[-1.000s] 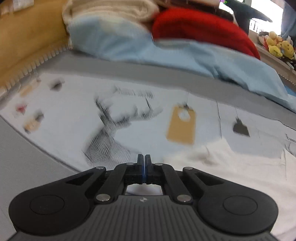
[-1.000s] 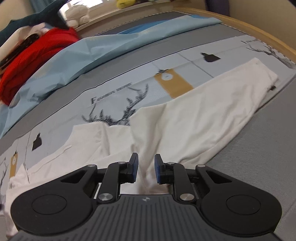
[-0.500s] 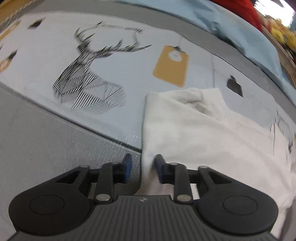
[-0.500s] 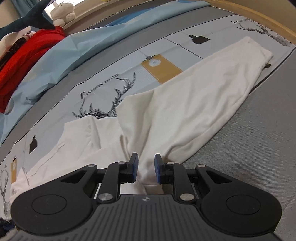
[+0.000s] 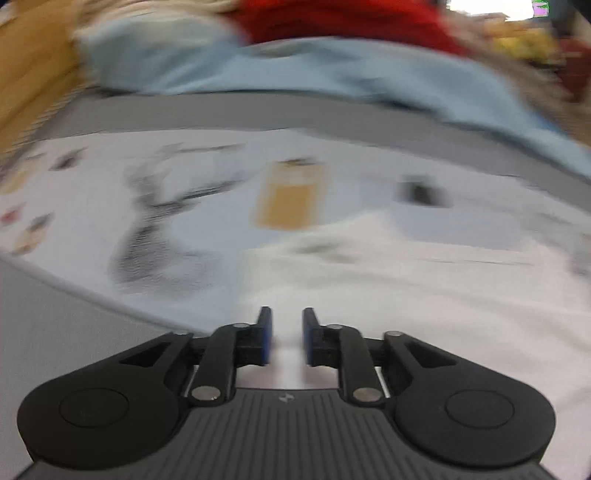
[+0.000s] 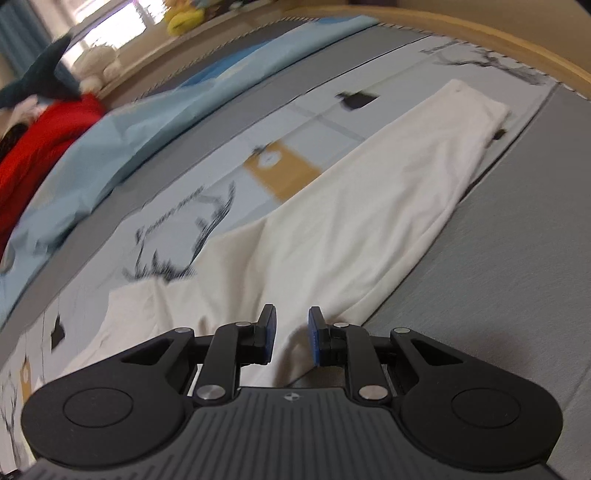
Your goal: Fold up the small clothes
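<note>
Both grippers held low over a white cotton garment (image 6: 332, 221) spread on a printed pale-blue bedsheet (image 6: 177, 206).

Beyond the jaws, a crumpled light-blue cloth (image 5: 332, 74) and a red fabric heap (image 5: 332, 18) are noted. The left gripper (image 5: 284, 332) is opening, white cloth seen in its gap, contact unclear through blur; a second ago it was shut. The right gripper (image 6: 291, 338) is narrowly parted, a fold of garment between its pads, unchanged in width.
</note>
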`<state>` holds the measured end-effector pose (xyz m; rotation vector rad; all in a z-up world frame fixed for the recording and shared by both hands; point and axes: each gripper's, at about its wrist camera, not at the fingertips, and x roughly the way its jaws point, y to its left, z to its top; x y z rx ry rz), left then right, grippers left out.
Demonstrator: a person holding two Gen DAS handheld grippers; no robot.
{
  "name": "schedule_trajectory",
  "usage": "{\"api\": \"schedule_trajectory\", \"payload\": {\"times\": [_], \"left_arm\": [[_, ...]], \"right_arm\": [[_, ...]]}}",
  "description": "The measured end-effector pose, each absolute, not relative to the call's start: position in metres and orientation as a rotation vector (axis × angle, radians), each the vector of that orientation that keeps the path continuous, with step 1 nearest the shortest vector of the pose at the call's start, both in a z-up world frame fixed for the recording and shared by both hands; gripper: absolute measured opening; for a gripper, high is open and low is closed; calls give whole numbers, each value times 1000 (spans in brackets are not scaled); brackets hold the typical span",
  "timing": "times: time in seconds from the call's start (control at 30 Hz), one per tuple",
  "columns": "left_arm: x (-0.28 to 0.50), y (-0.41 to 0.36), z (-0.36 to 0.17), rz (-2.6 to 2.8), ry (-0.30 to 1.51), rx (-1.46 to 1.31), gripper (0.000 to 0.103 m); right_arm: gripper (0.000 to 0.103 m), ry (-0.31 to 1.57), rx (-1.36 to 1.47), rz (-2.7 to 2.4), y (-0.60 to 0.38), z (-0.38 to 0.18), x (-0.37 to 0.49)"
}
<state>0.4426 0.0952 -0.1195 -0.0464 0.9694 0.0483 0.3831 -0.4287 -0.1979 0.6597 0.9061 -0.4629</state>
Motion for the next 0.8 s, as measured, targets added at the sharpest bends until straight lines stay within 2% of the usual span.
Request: {"api": "schedule_trajectory", "payload": {"times": [0.07,0.2,0.3,0.4,0.53,0.8], "left_arm": [[440,82,-127,-31,1000,-90,30],[440,64,-172,-38,1203,-8,30],[432,54,-151,-40,1114,23,32],[423,39,-127,-86,1004,61,49],[414,23,-125,-131,972,86,50],[416,13,-122,-167,933,52,50]], "right_arm": [[18,862,668,-497,-441,-196,378],[17,766,677,-573,-468,-191,366],[18,719,721,-609,-498,-194,360],[19,687,753,-646,-534,-200,355],[24,647,750,-685,-579,-213,351],[25,588,848,-740,-659,-264,344]]}}
